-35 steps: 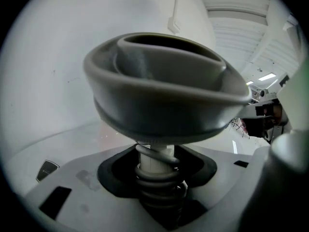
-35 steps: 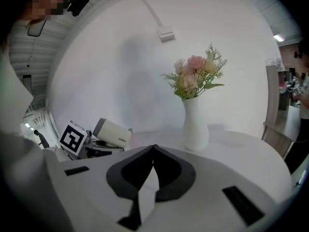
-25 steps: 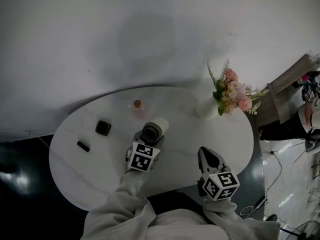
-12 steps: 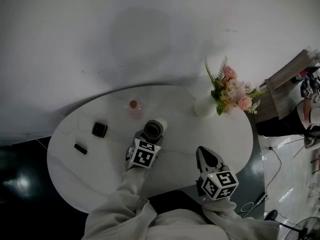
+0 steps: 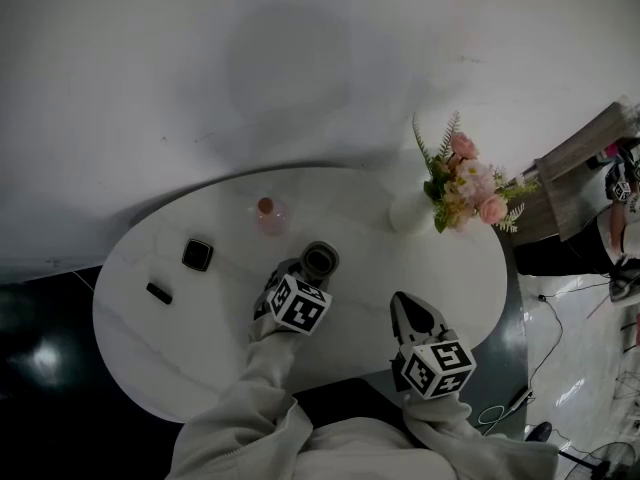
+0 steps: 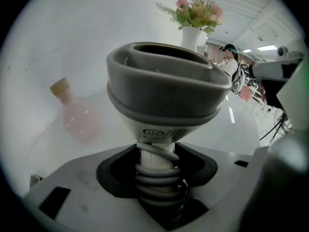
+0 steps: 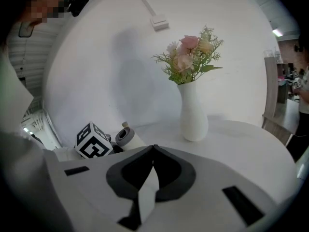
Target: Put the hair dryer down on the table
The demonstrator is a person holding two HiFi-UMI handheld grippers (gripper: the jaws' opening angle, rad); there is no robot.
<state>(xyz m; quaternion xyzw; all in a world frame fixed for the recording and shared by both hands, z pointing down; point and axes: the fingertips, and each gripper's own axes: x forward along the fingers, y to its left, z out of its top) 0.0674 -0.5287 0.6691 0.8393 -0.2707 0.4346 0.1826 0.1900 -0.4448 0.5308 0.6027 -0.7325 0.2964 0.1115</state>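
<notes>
The hair dryer (image 5: 318,261), with a grey nozzle and a white handle wound with grey cord, hangs just over the middle of the white oval table (image 5: 150,348). My left gripper (image 5: 293,276) is shut on that handle (image 6: 155,159), pointing steeply down; its jaws have just been opening a little, with the handle still between the pads. The nozzle (image 6: 166,83) fills the left gripper view. My right gripper (image 5: 405,301) hovers by the table's near edge, shut and empty, its tips meeting (image 7: 153,148). It sees the dryer (image 7: 125,136) to its left.
A pink round bottle (image 5: 268,215) stands just beyond the dryer (image 6: 77,117). A white vase of pink flowers (image 5: 455,183) stands at the table's far right (image 7: 192,108). A black square box (image 5: 197,255) and a small black bar (image 5: 158,292) lie at the left.
My left gripper has sunk toward the table with the dryer and tipped further down, its marker cube turning. The right gripper has stayed where it was.
</notes>
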